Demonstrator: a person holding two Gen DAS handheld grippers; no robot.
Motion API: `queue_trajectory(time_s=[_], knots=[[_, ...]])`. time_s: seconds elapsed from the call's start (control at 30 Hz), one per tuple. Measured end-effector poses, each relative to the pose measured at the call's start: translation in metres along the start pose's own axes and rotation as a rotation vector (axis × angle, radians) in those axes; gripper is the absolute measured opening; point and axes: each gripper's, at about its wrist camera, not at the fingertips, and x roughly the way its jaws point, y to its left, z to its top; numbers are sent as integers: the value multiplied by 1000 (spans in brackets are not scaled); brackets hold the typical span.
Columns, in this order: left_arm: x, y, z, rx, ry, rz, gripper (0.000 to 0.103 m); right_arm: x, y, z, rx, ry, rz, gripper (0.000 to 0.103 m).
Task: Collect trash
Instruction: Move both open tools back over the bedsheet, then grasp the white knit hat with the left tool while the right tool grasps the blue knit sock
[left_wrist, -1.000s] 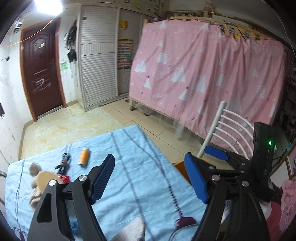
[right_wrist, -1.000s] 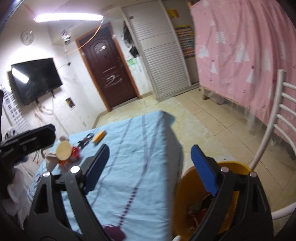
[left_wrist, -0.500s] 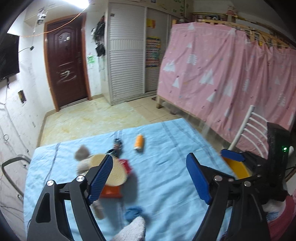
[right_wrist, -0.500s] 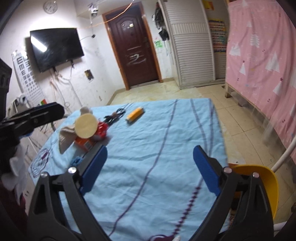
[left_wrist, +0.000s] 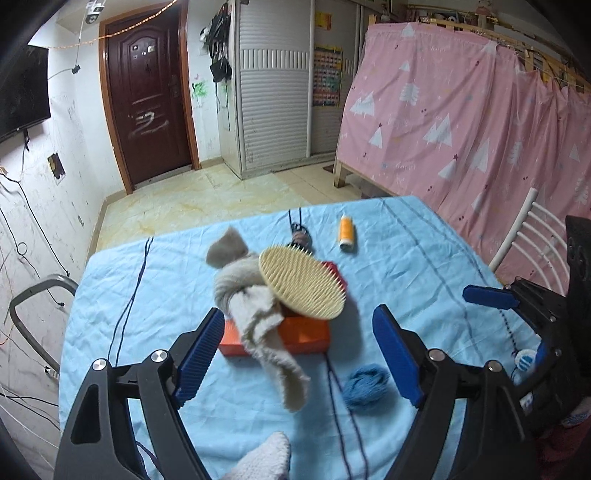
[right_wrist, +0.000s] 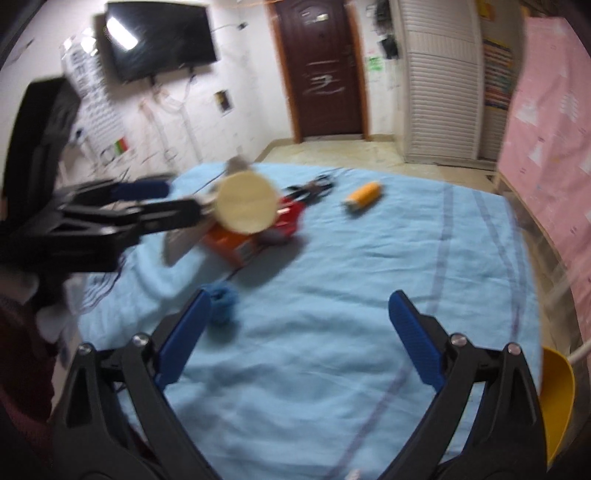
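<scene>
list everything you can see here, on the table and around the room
cloth: 1, light blue with dark stripes, over the table
brush: 1, cream, round, atop the pile at mid table
towel: 1, beige, knotted, draped over the box
box: 1, orange, under the brush and towel
yarn: 1, blue, near edge, right of the box
bottle: 1, orange, lying at the far side
bin: 1, yellow, off the table's right edge
chair: 1, white, right of the table
door: 1, dark brown, far wall
curtain: 1, pink, right
TV: 1, black, left wall
left gripper: open, before the pile
right gripper: open, above the cloth
</scene>
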Motion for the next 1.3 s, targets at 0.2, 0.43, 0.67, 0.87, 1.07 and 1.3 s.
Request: queue_trajectory(time_s=[0.2,0.43,0.67,0.87,1.07,1.3], knots=[[14,11,-9,-10,26,2,71,27,44,6,-141,81,27,93],[23,25,-17,-25,52,-42,38,49,58,14,-202,139,2,87],[27,37,-25,-51,36,-70,4,65,63,17,-213,178,-21,73],[15,47,-25,-77,-30,-31,0,72,61,18,-203,187,-29,27],[-3,49,-19,-73,-95,34,0,65,68,21,-227,140,-60,21],[-32,41,-10,-54,-175,100,0,39,57,28,-181,52,-60,21]])
